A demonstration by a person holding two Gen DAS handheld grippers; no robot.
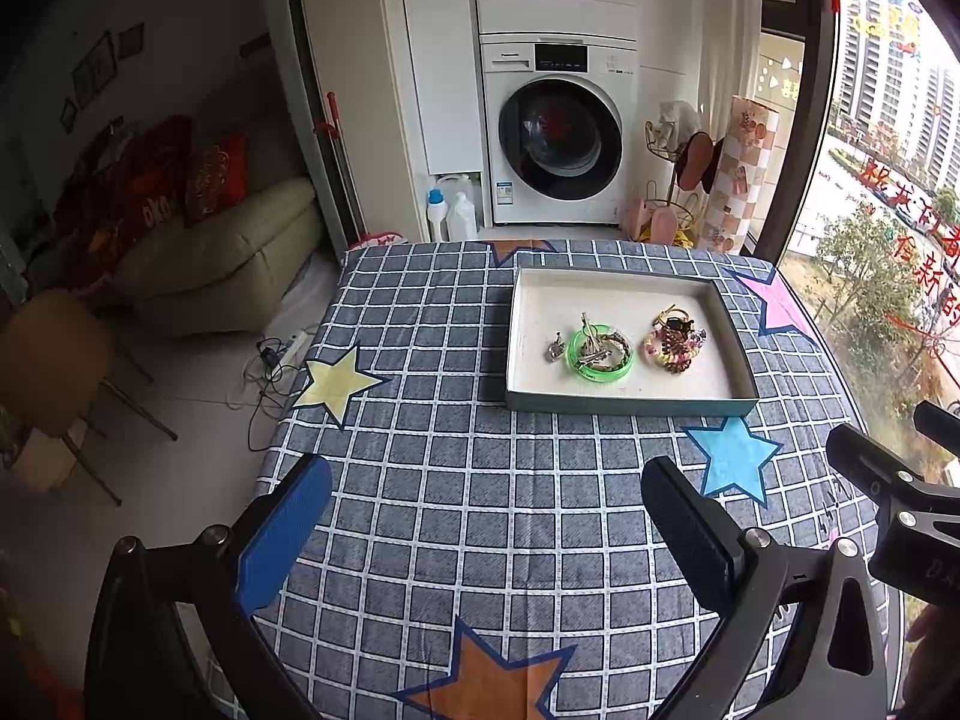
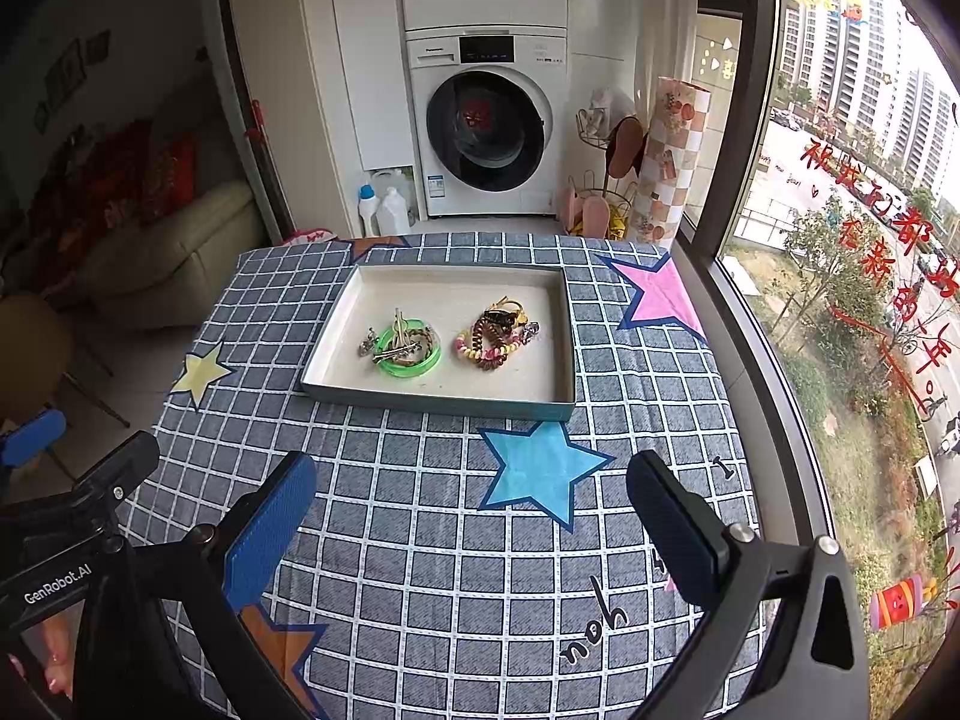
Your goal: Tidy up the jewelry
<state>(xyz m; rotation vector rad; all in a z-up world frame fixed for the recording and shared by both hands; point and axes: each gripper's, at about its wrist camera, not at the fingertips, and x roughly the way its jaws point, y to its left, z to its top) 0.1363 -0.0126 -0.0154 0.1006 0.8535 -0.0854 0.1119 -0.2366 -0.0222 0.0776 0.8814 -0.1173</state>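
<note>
**Both grippers wide and empty, jewelry gathered in the tray**

Left gripper [image 1: 486, 531]: spread wide, nothing between the blue pads, poised above the checked tablecloth [image 1: 456, 480] at its near edge. Right gripper [image 2: 471, 525]: likewise spread wide and empty, hovering over the cloth just behind a blue star [image 2: 540, 471]. Side by side, each visible at the edge of the other's view.

Farther out, toward the far half of the table: a shallow rectangular tray [image 2: 432, 405] with a pale floor, well apart from both grippers. Inside, two clusters near the middle. On the left, a green bangle [image 2: 410, 354] lying flat, with a braided band and metal hair clips [image 2: 393, 333] laid across it, plus a small silver piece [image 2: 366, 348] just beside its left rim. On the right, a heap of spiral hair ties [image 2: 489, 345] in pink, yellow and brown, with a dark and gold piece on top.

Beyond the table: stacked washing machines [image 2: 489, 138], detergent bottles on the floor, a sofa to the left, a large window to the right.
</note>
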